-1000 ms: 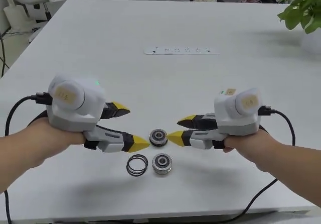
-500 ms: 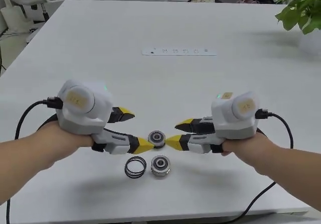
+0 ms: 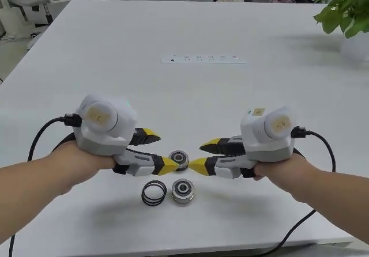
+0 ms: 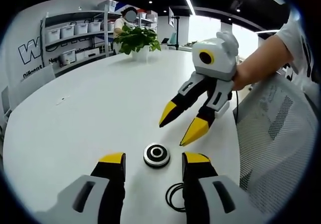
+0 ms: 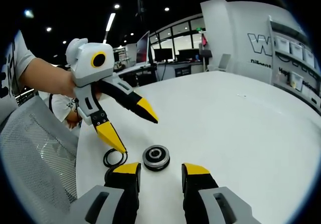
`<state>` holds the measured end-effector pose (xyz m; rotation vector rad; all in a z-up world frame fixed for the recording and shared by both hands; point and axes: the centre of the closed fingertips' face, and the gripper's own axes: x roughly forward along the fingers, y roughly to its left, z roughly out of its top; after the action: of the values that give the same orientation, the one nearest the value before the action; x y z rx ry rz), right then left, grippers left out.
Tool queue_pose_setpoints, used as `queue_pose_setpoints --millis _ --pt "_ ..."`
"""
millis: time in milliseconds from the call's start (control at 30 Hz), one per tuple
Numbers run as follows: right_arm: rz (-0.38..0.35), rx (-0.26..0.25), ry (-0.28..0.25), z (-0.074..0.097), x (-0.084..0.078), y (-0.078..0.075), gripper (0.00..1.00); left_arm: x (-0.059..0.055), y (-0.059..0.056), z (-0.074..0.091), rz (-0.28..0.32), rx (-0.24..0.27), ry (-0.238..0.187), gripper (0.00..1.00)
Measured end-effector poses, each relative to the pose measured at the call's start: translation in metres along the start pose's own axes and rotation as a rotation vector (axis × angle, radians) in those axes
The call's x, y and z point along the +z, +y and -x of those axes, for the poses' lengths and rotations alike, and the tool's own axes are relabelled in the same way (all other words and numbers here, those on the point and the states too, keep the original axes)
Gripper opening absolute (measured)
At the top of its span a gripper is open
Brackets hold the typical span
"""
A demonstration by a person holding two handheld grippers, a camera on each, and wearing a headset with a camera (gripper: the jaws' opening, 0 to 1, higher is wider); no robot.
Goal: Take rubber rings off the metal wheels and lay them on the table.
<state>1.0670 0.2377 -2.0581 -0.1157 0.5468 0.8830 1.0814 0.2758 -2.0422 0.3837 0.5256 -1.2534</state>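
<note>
My left gripper (image 3: 164, 150) and right gripper (image 3: 199, 157) gape empty either side of a small round metal wheel (image 3: 179, 158) on the broad white table (image 3: 173, 26); thin black rubber rings (image 3: 153, 192) lie nearby, green potted plant (image 3: 340, 6) beyond.

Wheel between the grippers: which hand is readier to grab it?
The left gripper, slightly, I'd say: the wheel lies level between its open jaws, while the right gripper is just short of it.

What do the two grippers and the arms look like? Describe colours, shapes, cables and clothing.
The left gripper and right gripper match. Each has a rounded white-and-grey housing with a tan round label and black jaws tipped in yellow. A black cable trails from the rear of each. The person wears a white short sleeve with dark print.
</note>
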Motion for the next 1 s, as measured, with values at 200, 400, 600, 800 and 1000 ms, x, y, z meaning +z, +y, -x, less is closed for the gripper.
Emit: queue_pose_setpoints --millis 200,400,600,800,1000 --pt "0.006 0.004 0.003 0.0 -0.001 0.002 0.3 -0.001 -0.002 -0.007 -0.006 -0.01 0.011 0.36" --pt "0.006 0.003 0.002 0.0 -0.002 0.001 0.3 -0.004 -0.005 -0.013 -0.014 -0.017 0.031 0.31" --pt "0.004 0.005 0.003 -0.001 -0.003 0.001 0.3 -0.007 -0.006 -0.017 -0.021 -0.022 0.049 0.25" --pt "0.005 0.006 0.003 -0.001 -0.003 0.001 0.3 -0.008 -0.008 -0.021 -0.023 -0.027 0.054 0.2" --pt "0.003 0.007 0.004 -0.002 -0.004 0.001 0.3 -0.011 -0.009 -0.026 -0.03 -0.033 0.068 0.17"
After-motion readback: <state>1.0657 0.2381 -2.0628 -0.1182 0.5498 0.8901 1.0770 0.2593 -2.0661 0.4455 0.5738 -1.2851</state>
